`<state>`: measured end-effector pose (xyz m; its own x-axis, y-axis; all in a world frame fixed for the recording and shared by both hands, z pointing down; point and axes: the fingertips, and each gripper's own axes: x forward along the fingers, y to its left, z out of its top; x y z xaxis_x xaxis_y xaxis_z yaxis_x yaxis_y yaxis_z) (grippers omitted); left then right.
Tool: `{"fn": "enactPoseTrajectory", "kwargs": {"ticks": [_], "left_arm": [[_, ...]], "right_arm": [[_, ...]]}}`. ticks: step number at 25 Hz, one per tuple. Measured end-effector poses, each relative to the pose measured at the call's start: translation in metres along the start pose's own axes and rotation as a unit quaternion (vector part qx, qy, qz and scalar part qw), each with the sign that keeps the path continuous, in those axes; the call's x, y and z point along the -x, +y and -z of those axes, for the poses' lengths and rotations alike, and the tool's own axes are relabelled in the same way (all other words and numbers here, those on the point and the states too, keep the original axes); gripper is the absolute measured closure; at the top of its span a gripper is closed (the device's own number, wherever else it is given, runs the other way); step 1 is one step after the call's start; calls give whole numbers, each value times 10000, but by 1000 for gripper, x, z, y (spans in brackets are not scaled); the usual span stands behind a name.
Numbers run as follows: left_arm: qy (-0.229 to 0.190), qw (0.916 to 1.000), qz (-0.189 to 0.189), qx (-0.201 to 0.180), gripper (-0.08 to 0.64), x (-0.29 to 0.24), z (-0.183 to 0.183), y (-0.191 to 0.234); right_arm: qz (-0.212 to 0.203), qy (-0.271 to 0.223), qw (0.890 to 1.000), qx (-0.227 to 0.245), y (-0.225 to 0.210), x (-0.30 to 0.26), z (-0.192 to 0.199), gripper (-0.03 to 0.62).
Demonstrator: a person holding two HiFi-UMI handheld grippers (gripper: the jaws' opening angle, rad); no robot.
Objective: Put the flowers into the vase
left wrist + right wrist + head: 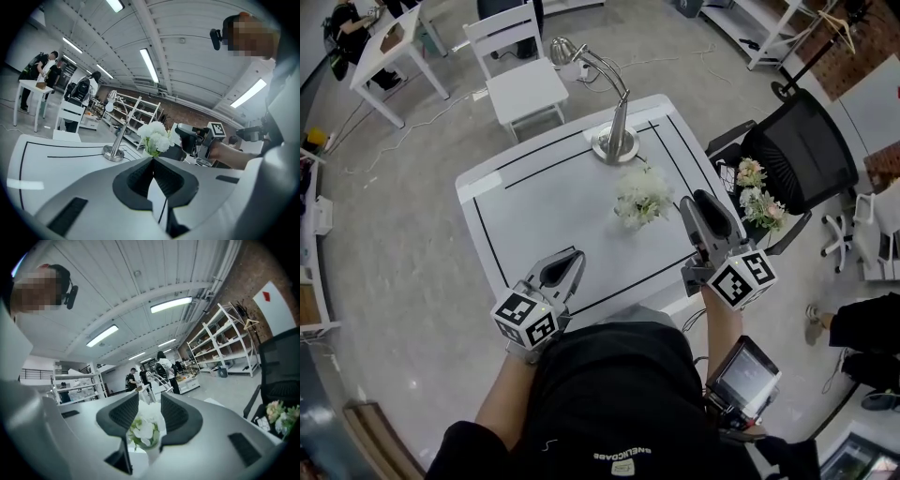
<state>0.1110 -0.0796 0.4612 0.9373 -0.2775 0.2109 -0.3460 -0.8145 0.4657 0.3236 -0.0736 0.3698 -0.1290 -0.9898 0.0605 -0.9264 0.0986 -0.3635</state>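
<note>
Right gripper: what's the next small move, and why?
Probably swing the right gripper out to its right, toward the pink-and-white flowers lying on the black chair. Its jaws stand open and empty, clear of the white flowers that stand upright on the table. The bunch on the chair therefore looks like what is left to fetch.

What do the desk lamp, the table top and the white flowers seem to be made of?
Desk lamp: looks like metal with a satin silver finish; the neck and round base gleam grey.
Table top: smooth white laminate or painted board, faintly glossy, with thin black lines.
White flowers: possibly artificial, fabric or plastic; too small to be sure.
</note>
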Motion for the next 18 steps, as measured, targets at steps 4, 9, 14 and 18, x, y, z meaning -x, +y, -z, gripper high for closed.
{"fn": "enactPoseTrajectory", "kwargs": {"ticks": [4,9,14,18], "left_arm": [[-209,9995,-220,-20,557,11,-14,10],[-455,9970,-626,-8,557,42,-25,23],[-742,9908,-1133,47,557,86,-28,32],[-969,9822,-1604,116,557,127,-24,38]], "right_arm": [[-497,-199,9970,565,47,-17,-32,442],[-1450,-382,9862,709,117,-40,-49,468],[-2254,-213,9721,621,173,-63,-30,496],[-2842,38,9568,608,217,-70,-2,512]]}}
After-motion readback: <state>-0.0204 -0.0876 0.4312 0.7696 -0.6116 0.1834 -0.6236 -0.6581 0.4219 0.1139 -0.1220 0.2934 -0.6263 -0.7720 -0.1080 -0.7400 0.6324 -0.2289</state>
